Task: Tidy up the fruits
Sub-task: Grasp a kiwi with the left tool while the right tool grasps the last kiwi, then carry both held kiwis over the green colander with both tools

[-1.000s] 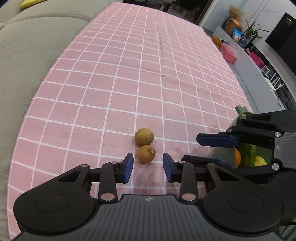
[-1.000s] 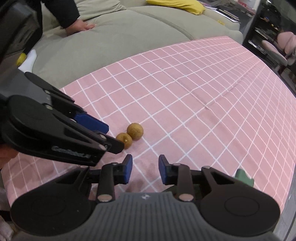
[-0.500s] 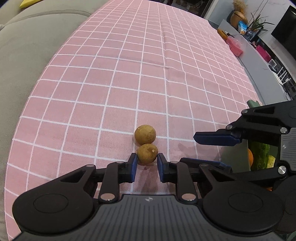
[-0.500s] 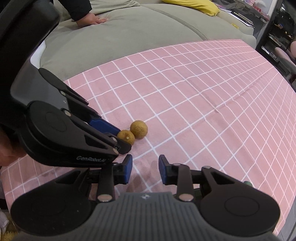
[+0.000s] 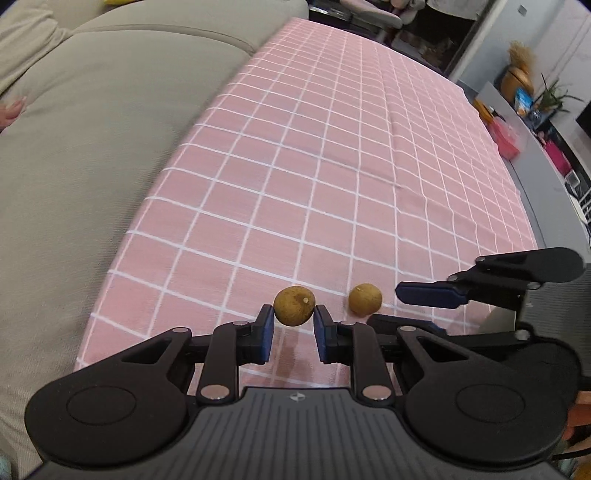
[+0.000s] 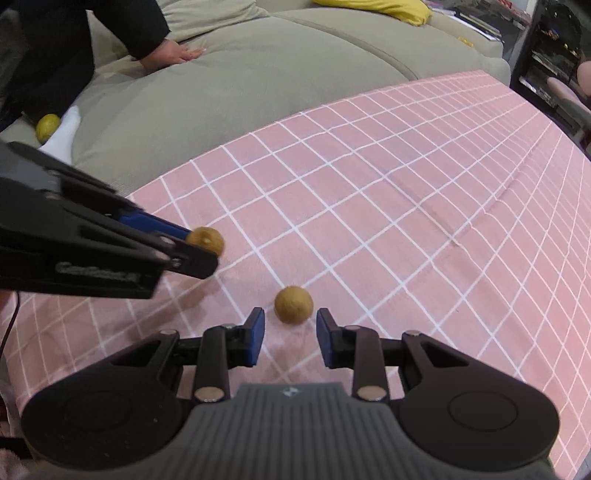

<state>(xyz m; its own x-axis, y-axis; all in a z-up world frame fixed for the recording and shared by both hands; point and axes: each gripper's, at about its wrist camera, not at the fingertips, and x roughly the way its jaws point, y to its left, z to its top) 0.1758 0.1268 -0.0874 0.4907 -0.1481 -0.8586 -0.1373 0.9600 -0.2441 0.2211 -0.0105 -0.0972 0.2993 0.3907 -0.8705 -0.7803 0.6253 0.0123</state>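
My left gripper (image 5: 293,320) is shut on a small round brown fruit (image 5: 294,305) and holds it just above the pink checked tablecloth (image 5: 332,177). The held fruit also shows in the right wrist view (image 6: 205,239) at the left gripper's tips. A second brown fruit (image 6: 293,305) lies on the cloth. My right gripper (image 6: 289,329) is open, its blue pads (image 6: 255,335) just short of that fruit on either side. In the left wrist view the second fruit (image 5: 365,298) lies beside the right gripper's fingers (image 5: 430,295).
A grey-green sofa (image 6: 236,85) runs along the table's left edge, with a person's hand (image 6: 177,53) on it, a yellow fruit (image 6: 47,126) and a yellow cushion (image 6: 373,9). A shelf with a plant and boxes (image 5: 528,110) stands at the far right.
My left gripper closed on the nearer fruit and lifted it away from the other. The right gripper moved up to the second fruit, still open.
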